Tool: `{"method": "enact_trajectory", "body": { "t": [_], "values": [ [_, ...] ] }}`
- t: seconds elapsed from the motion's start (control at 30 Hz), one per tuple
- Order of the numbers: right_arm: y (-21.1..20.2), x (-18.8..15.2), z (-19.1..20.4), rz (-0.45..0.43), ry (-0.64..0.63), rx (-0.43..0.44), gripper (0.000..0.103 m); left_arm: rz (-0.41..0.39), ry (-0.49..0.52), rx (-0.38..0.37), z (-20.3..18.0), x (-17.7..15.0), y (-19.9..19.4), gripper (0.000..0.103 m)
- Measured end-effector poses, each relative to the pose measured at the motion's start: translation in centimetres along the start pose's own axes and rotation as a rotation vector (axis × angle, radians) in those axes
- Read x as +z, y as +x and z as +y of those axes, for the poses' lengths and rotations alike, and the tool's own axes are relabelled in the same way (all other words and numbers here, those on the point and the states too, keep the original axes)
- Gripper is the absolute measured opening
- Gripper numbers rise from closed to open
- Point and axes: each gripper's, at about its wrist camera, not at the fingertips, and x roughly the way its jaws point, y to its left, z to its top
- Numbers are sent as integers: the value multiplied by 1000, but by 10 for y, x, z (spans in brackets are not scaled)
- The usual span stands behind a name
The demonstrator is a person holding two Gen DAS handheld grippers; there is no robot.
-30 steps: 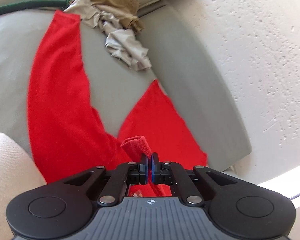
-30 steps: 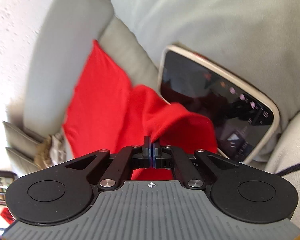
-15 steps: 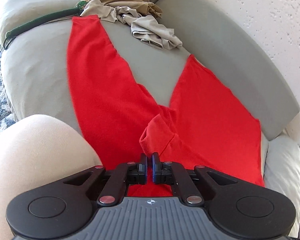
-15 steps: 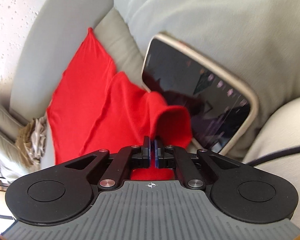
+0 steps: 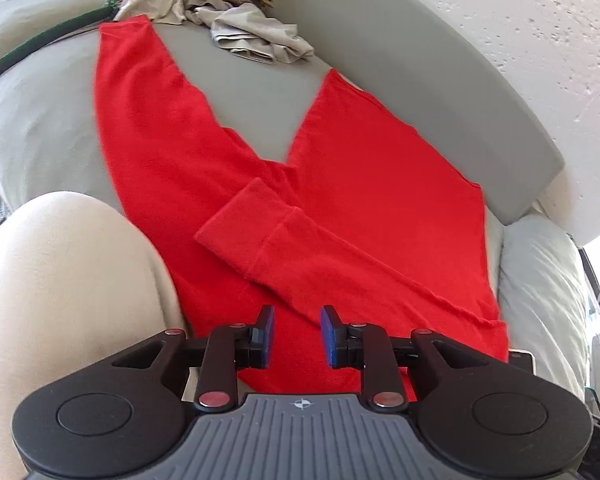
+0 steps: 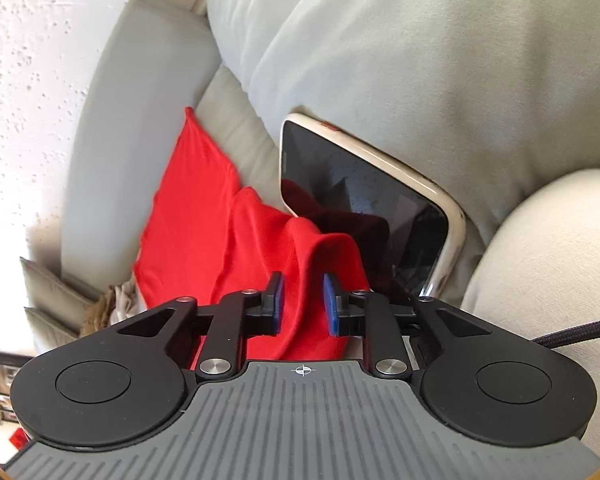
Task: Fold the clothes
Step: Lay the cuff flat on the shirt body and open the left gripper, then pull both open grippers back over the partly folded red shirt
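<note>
A red long-sleeved top (image 5: 360, 184) lies spread on the grey sofa seat (image 5: 244, 72). One sleeve is folded across the body, and its cuff (image 5: 244, 232) lies flat just beyond my left gripper (image 5: 297, 326). That gripper's jaws are opening, with nothing pressed between the blue pads and red cloth beneath them. In the right wrist view a raised fold of the same top (image 6: 328, 252) humps up in front of my right gripper (image 6: 302, 300). Its jaws are opening too. Red cloth shows in the gap, but the pads stand clear of it.
A dark-screened tablet (image 6: 364, 200) leans against the sofa back cushion (image 6: 420, 60), beside the red fold. Crumpled beige clothes (image 5: 228, 12) and a green strap (image 5: 40, 48) lie at the seat's far end. The person's knee (image 5: 60, 280) is at the left. A white wall (image 5: 520, 20) stands behind.
Both grippers were shut on pinches of red cloth and now stand parted, the cloth let go. The sleeve cuff has dropped flat onto the top. The left view has rolled and moved closer.
</note>
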Motion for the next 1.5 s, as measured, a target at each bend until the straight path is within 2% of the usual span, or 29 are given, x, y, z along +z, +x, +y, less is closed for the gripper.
{"method": "enact_trajectory", "body": {
  "t": [0.1,0.17,0.2,0.23,0.27,0.37,0.4,0.57,0.6,0.7,0.8,0.87,0.93,1.07,1.1,1.17,1.27,1.37,1.43,1.5],
  "values": [
    [16,3,12,-6,-35,-9,30,11,26,-42,-9,0,10,22],
    [28,4,22,-18,-74,-33,30,21,35,-43,-12,2,19,22],
    [30,4,27,-40,-101,-52,25,21,37,-34,-12,3,25,22],
    [30,1,31,-80,-135,-82,9,17,39,-20,-12,5,30,22],
    [29,-1,36,-119,-165,-116,1,9,41,-2,-12,7,35,22],
    [23,-5,36,-150,-182,-182,1,21,47,91,-7,12,49,19],
    [23,-6,34,-137,-180,-192,1,25,46,108,-6,13,51,13],
    [4,-8,22,-104,-164,-221,4,33,56,102,-2,12,46,17],
    [-4,-11,25,-128,-183,-233,10,34,55,97,0,12,45,17],
    [-25,-19,38,-192,-243,-253,10,36,23,72,7,11,46,20],
    [-17,-15,53,-184,-315,-150,13,37,5,64,8,11,49,21],
    [6,-9,59,-108,-320,-74,16,38,10,69,6,12,50,21],
    [30,-9,64,-71,-333,-53,16,39,15,72,6,12,49,21],
    [62,-7,64,-40,-351,-130,14,42,24,73,6,12,50,23],
    [65,-3,62,-45,-343,-159,9,43,25,73,6,12,50,23],
    [62,4,60,-92,-336,-196,7,45,27,74,6,13,51,23],
    [37,10,64,-213,-365,-222,14,43,33,72,7,12,52,23],
    [25,14,66,-200,-360,-143,16,44,30,72,7,12,52,23],
    [21,16,68,-201,-369,-107,24,48,27,74,6,12,52,23],
    [13,21,74,-298,-402,-138,45,51,35,76,5,12,51,23]
  ]
}}
